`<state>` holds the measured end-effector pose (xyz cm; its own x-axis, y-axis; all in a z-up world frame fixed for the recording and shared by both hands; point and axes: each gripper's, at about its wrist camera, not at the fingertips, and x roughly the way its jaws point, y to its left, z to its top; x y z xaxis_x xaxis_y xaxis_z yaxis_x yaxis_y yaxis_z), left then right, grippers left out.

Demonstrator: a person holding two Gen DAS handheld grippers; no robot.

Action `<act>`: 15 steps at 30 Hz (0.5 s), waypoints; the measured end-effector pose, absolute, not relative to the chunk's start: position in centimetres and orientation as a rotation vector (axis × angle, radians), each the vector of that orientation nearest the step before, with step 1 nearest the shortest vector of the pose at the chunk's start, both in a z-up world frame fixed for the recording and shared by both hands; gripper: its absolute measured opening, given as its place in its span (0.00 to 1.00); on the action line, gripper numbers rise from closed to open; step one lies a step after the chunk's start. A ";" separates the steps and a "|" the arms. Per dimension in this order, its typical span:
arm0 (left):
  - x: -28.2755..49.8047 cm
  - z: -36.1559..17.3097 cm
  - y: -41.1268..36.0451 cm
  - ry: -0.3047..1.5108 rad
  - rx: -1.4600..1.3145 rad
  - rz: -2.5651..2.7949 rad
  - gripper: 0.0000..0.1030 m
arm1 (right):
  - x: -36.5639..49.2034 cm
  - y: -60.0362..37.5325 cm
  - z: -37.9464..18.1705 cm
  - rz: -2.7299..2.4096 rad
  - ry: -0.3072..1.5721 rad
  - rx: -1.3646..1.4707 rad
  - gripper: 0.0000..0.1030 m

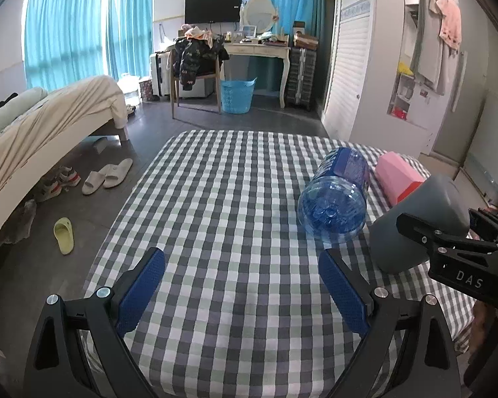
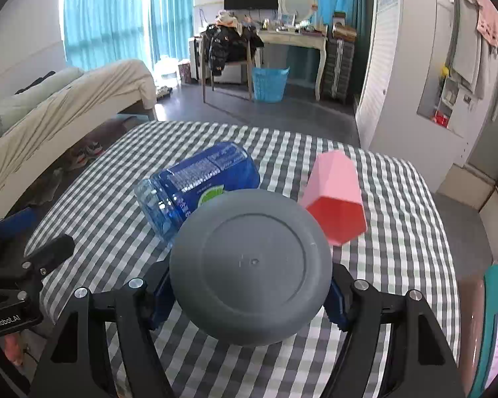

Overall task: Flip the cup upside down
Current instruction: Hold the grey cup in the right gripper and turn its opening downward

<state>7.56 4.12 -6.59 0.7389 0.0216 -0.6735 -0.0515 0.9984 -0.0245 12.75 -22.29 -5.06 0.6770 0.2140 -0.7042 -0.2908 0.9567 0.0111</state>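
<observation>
Right gripper clenched on grey cup, blue pads at either side; cup's flat base faces camera, centre of right wrist frame. In left wrist frame, cup at right edge, tilted over checked cloth. Left gripper released, jaws wide, nothing between. Blue bottle on its side, just behind cup. Pink cup lying right of bottle.

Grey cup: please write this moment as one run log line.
right tool: shut on grey cup, base toward camera | left tool: open, empty
</observation>
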 end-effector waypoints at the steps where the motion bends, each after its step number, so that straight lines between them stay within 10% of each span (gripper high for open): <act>1: 7.7 -6.7 4.0 0.742 -0.040 0.043 0.94 | 12.8 -22.3 -5.1 0.286 0.775 -0.109 0.70; 15: 8.2 -8.0 2.9 0.777 -0.038 0.036 0.94 | 13.8 -22.2 -5.4 0.297 0.779 -0.110 0.70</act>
